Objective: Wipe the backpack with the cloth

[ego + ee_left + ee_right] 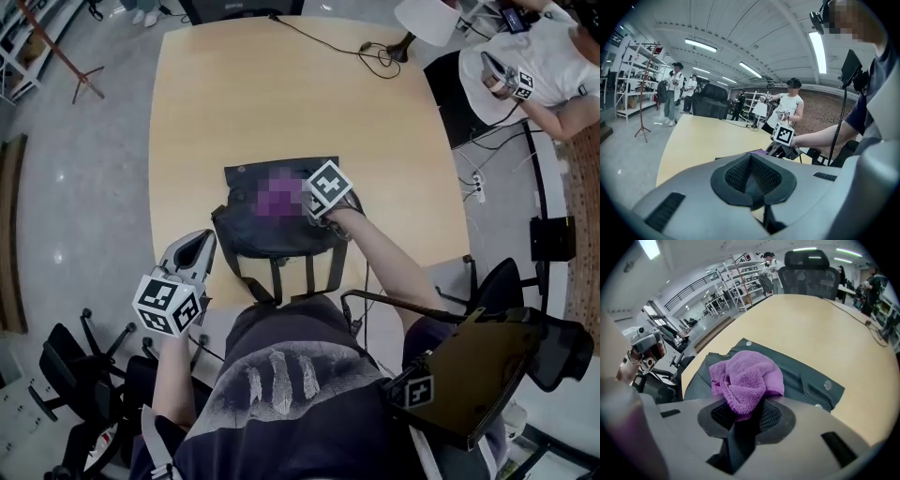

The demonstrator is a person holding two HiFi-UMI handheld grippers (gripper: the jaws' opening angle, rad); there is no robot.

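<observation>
Head view showed a flat dark grey fabric backpack (281, 234) lying at the middle of the pale wooden table's (281, 103) near edge. The right gripper's (742, 412) claw was clamped on a crumpled purple microfibre cloth (746, 375) resting on the backpack. The left gripper (192, 253) hung off the near-left corner, its claw closed on nothing.

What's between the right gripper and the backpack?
A purple cloth: the right gripper is shut on it, bunched over the dark backpack. The right gripper view shows it.
</observation>
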